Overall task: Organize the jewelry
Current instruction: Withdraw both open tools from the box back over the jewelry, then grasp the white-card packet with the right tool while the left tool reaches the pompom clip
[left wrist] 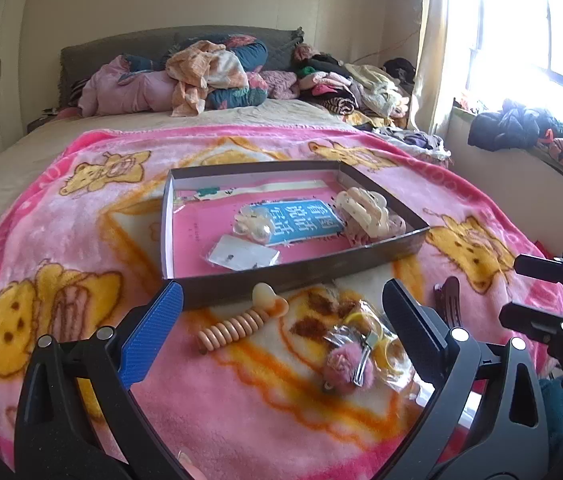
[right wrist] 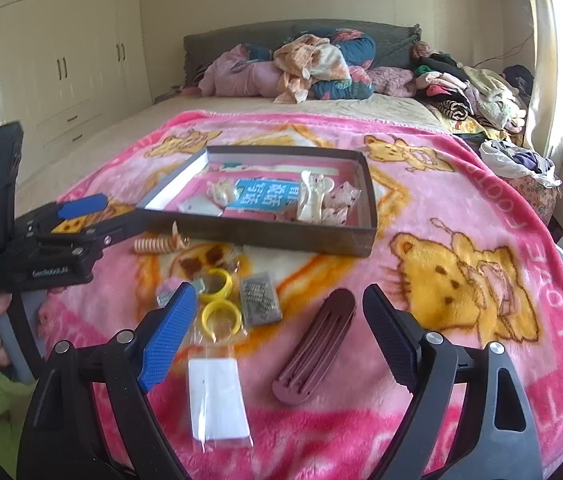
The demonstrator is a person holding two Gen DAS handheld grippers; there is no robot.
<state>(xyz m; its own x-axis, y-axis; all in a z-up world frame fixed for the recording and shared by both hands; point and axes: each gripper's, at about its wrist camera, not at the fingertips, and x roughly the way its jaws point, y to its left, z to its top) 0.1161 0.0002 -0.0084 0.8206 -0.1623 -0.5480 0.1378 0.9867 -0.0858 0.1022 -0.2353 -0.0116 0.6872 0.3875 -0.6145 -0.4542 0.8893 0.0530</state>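
Both tongs, left tongs (left wrist: 281, 320) and right tongs (right wrist: 279, 316), gape apart, empty. The right hovers over the maroon clip (right wrist: 315, 344), likely to lift it into the box (right wrist: 265, 236).

In the left wrist view the right tongs (left wrist: 521, 288) run off the frame's edge, their tips unclear, glare washes out the window (left wrist: 521, 20), the box (left wrist: 281, 276) front wall hides part of its floor, and the small bagged pieces (left wrist: 241, 254) are too tiny to identify.
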